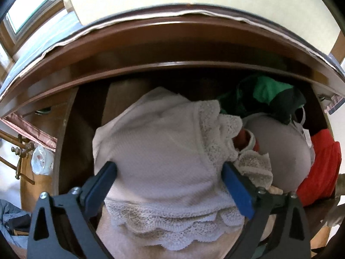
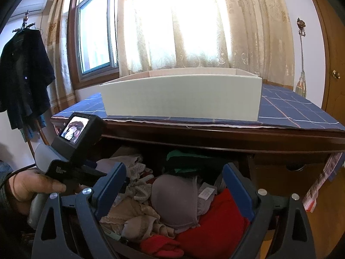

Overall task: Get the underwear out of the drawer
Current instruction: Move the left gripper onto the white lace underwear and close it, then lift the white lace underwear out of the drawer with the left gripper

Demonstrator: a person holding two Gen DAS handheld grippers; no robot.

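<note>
Down in the open drawer [image 2: 133,246], the left tool [image 1: 170,170] straddles a pale lace-trimmed underwear [image 1: 163,142], jaws spread wide on either side, not yet pinching. Right tool [image 2: 174,172] hovers open, farther back above the pile.

Bright curtained window [image 2: 172,21]; wooden door [image 2: 332,64] right.
</note>
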